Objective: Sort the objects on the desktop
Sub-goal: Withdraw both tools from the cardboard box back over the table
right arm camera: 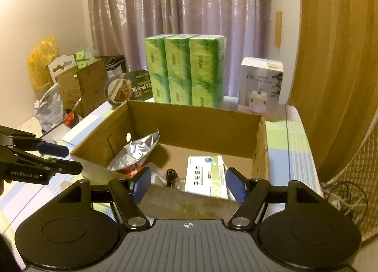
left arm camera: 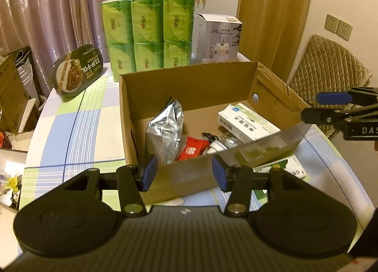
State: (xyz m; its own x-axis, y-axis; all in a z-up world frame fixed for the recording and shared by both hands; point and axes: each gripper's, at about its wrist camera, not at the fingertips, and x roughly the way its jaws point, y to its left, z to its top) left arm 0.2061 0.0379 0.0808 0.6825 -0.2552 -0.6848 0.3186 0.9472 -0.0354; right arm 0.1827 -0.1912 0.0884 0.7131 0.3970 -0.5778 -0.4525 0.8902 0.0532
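- My left gripper (left arm camera: 184, 172) hangs over the near wall of the one cardboard box (left arm camera: 189, 78), jaws partly apart, nothing between the pads
- My right gripper (right arm camera: 189, 184) has its jaws wide, also empty, above the same near wall
- Inside the box I count one silver foil bag (left arm camera: 166, 128), one red packet (left arm camera: 192, 150), one black cable (right arm camera: 171, 175) and one white medicine carton (right arm camera: 204, 175) lying flat on the floor
- Behind the box stands one block of green tissue packs (left arm camera: 146, 33), six faces showing, three over three
- One white humidifier box (left arm camera: 217, 36) beside the block, one oval meal tray (left arm camera: 75, 69) leaning on the other side
- All on one checked tablecloth (left arm camera: 78, 130)
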